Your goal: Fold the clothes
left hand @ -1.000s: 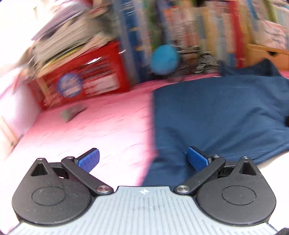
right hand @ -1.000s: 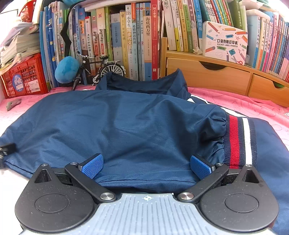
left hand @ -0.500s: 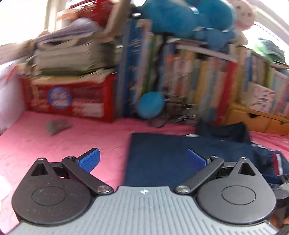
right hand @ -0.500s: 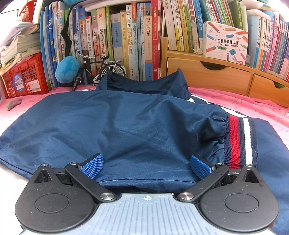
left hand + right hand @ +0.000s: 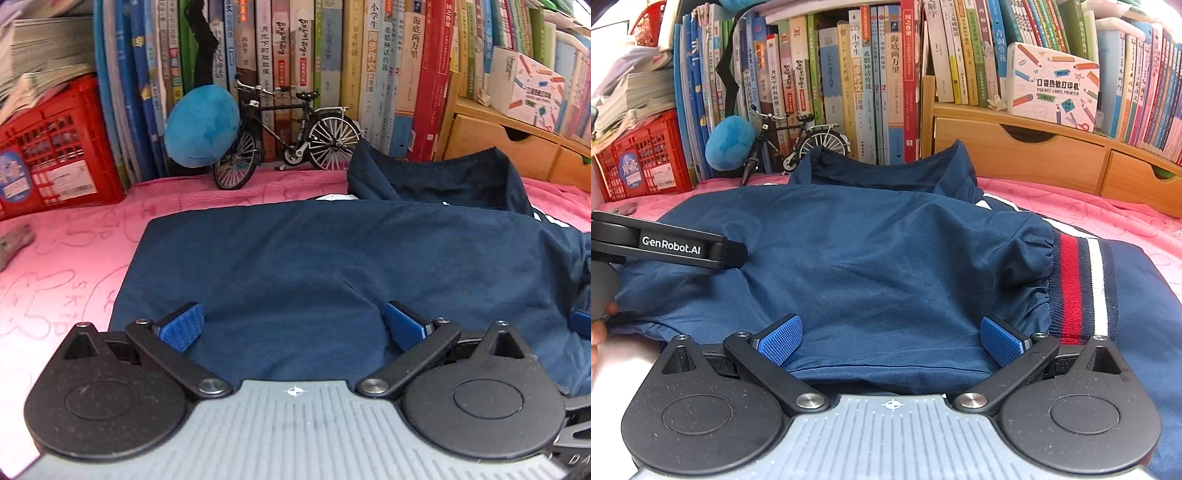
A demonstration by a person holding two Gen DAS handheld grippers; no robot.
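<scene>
Two grippers are facing a navy jacket (image 5: pixel 871 258) that is lying spread on a pink bedcover (image 5: pixel 74 251) in front of a row of books (image 5: pixel 871 81). Left gripper (image 5: pixel 291 326) is hovering at the garment's near edge with its blue pads spread wide, gripping nothing. Right gripper (image 5: pixel 891 339) is likewise standing wide apart over the folded hem, just beside the red-and-white striped cuff (image 5: pixel 1082 280). Behind the collar, a model bicycle (image 5: pixel 288 136) and a blue plush toy (image 5: pixel 201 125) are leaning against the books.
</scene>
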